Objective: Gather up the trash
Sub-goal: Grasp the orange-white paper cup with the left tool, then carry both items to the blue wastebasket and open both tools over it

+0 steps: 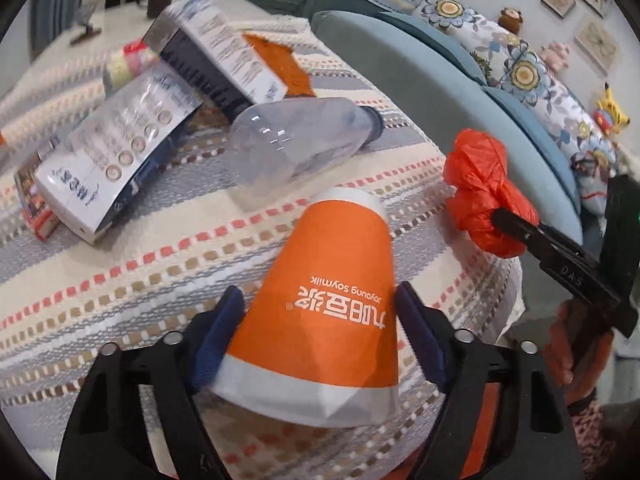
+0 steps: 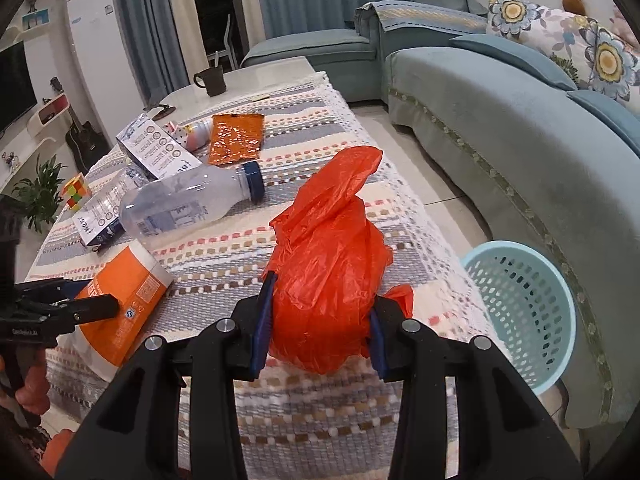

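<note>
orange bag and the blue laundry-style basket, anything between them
Nothing stands between: only tablecloth edge and bare floor separate the orange plastic bag from the blue basket, seen in the right wrist view.

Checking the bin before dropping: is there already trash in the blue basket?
No, the blue basket on the floor shows only its bare perforated inside.

The right gripper (image 2: 320,320) clamped a crumpled orange plastic bag (image 2: 332,264) between its blue pads, the bag bulging above and below the fingers. Beneath it lay a striped woven tablecloth (image 2: 224,276). To the gripper's left, the left gripper (image 2: 90,304) had its fingers on either side of a tipped orange paper cup (image 2: 124,292). Ahead and left of the bag a clear plastic bottle (image 2: 188,200) lay on its side, with cartons (image 2: 156,152) and an orange foil wrapper (image 2: 236,138) beyond. Right of the gripper, off the table's edge, stood a light blue mesh basket (image 2: 524,304) beside a teal sofa (image 2: 500,128).
</note>
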`<state>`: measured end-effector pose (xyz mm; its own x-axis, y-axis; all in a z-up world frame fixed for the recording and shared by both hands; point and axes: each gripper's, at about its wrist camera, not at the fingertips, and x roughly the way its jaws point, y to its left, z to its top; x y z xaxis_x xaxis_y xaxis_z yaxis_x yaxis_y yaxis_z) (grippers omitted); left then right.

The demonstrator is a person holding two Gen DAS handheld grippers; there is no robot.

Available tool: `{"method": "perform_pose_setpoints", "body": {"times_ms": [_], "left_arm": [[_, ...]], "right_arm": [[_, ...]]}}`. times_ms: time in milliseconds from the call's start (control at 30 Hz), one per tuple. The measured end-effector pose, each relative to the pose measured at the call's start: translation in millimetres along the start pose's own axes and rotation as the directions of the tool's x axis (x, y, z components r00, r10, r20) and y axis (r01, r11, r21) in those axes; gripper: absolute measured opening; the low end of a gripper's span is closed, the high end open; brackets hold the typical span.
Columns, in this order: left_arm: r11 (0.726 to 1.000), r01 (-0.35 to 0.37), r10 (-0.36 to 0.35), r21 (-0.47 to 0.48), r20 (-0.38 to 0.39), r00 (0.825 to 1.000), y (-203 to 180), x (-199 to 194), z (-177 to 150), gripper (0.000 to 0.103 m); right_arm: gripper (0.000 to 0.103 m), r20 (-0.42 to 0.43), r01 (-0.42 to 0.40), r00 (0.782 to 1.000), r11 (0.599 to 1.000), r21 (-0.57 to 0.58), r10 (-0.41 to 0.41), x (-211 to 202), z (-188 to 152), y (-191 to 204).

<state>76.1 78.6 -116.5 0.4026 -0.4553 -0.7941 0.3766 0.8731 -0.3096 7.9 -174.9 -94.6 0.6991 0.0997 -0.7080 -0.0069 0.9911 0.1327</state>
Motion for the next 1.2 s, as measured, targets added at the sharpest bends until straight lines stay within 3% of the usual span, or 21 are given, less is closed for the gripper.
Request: {"method": "perform_pose_setpoints", "body": {"times_ms": [200,333,500,700,800,967,1200], "left_arm": [[0.991,-0.119,0.118,0.055,0.027,0.993,-35,3,-3,0.062],[0.987,-0.153,0.154,0.038,-0.016,0.988,-41,15,-10,0.062],[0.980,-0.199,0.198,0.010,0.052,0.979,-46,9,-18,0.057],[0.971,-0.239,0.227,0.032,0.209,0.951,-69,-19,-4,0.056],[0.969,-0.236,0.210,0.069,0.267,0.941,-94,-31,13,0.056],[0.974,-0.166,0.110,0.156,0.318,0.942,-159,-37,62,0.056],[0.974,-0.040,-0.023,0.224,0.274,0.962,-234,21,103,0.057]], "right_arm": [[0.036,0.012,0.052,0.999,0.999,-0.005,-0.052,-8,-3,-12],[0.036,0.025,0.110,0.994,0.994,-0.009,-0.109,-16,-5,-27],[0.036,0.034,0.151,0.988,0.989,0.000,-0.151,-19,-6,-47],[0.036,0.054,0.188,0.980,0.981,0.051,-0.190,-23,-8,-69],[0.036,0.073,0.216,0.973,0.974,0.067,-0.220,-32,-3,-83],[0.036,0.082,0.275,0.954,0.952,0.133,-0.287,-43,9,-128],[0.036,0.000,0.349,0.933,0.908,0.232,-0.359,-34,9,-201]]}}
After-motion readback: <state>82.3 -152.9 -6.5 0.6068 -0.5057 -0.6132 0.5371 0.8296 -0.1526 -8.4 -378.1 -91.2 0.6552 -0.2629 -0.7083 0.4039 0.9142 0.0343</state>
